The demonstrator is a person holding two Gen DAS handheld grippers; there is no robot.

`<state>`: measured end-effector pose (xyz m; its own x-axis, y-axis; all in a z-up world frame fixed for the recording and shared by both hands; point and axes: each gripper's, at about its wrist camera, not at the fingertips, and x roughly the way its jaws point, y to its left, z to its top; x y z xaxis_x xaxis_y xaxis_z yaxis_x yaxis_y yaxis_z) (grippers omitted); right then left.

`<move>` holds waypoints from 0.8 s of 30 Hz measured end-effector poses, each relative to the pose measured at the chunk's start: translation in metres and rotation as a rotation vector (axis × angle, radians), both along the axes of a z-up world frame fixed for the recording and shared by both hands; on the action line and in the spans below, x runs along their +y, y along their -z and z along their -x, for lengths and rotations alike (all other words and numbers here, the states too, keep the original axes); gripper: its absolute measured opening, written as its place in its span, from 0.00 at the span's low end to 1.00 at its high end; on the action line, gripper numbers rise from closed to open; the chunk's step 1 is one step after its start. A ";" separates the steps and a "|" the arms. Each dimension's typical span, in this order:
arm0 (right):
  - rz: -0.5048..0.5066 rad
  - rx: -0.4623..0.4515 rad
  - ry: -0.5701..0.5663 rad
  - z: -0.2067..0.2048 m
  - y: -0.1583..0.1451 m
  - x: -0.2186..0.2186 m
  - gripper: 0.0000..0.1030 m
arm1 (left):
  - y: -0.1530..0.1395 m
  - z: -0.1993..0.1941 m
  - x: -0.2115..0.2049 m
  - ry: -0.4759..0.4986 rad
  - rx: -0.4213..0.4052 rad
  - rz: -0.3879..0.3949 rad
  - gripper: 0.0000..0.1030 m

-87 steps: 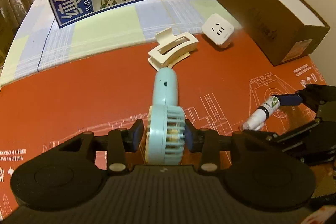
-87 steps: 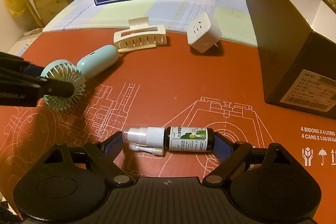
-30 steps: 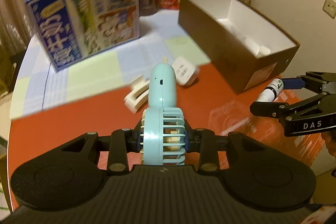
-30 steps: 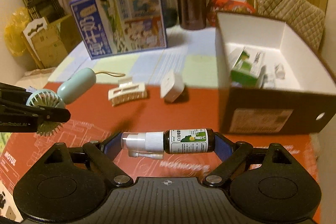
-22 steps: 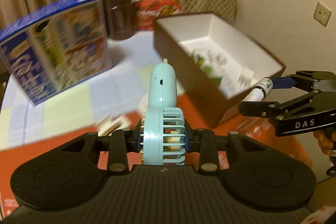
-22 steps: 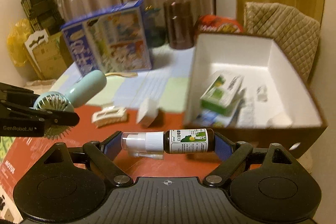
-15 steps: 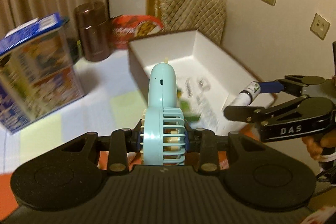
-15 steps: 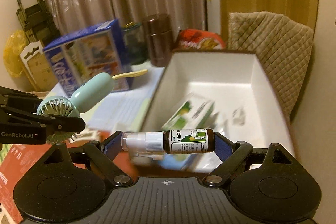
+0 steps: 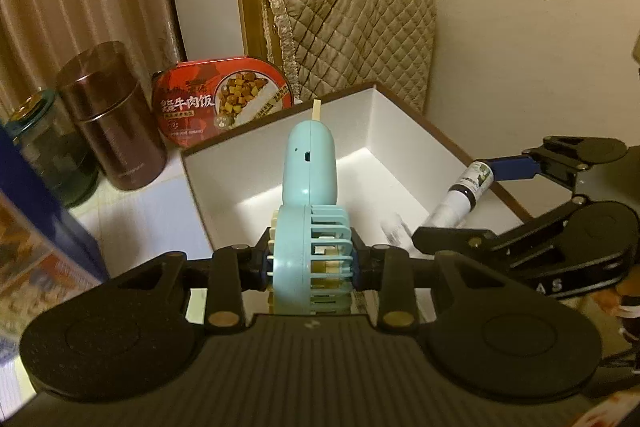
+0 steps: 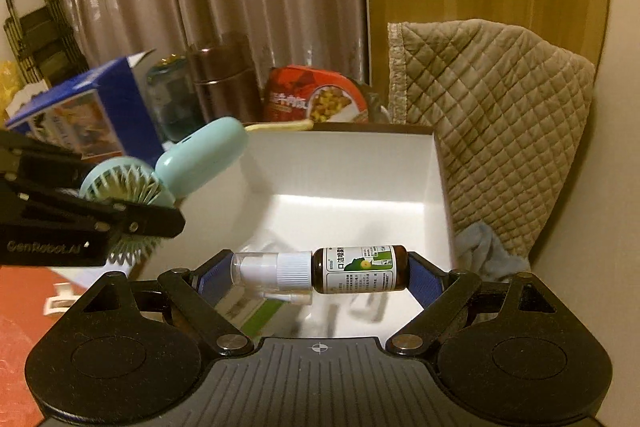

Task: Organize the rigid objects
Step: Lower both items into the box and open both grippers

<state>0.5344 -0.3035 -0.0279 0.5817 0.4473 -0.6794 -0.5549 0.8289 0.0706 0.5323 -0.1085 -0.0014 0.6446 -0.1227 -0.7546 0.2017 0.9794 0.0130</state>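
Note:
My left gripper (image 9: 312,259) is shut on the head of a light blue handheld fan (image 9: 310,187), held in the air over the open brown box with a white inside (image 9: 404,147). The fan also shows in the right wrist view (image 10: 192,163). My right gripper (image 10: 320,273) is shut on a small spray bottle (image 10: 320,271), held crosswise above the box (image 10: 352,171). In the left wrist view the bottle (image 9: 460,197) and the right gripper (image 9: 472,199) hang over the box's right side. Blurred items lie on the box floor.
Behind the box stand a brown tin (image 9: 112,123), a glass jar (image 9: 48,155) and a red meal package (image 9: 224,103). A blue milk carton (image 10: 80,111) stands at the left. A quilted chair back (image 10: 492,119) is behind the box. A cream hair clip (image 10: 60,299) lies on the red mat.
Both grippers rose from the red mat with their objects and moved forward over the open box. The fan and the spray bottle now hang above the box's inside.

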 end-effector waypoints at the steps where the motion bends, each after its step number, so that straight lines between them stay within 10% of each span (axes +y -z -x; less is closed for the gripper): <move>1: 0.005 0.000 -0.007 -0.006 0.003 0.001 0.84 | 0.004 -0.010 0.000 -0.001 0.007 -0.005 0.29; 24: 0.172 -0.006 -0.111 -0.095 0.055 0.037 0.84 | 0.081 -0.106 -0.005 0.093 0.115 -0.119 0.32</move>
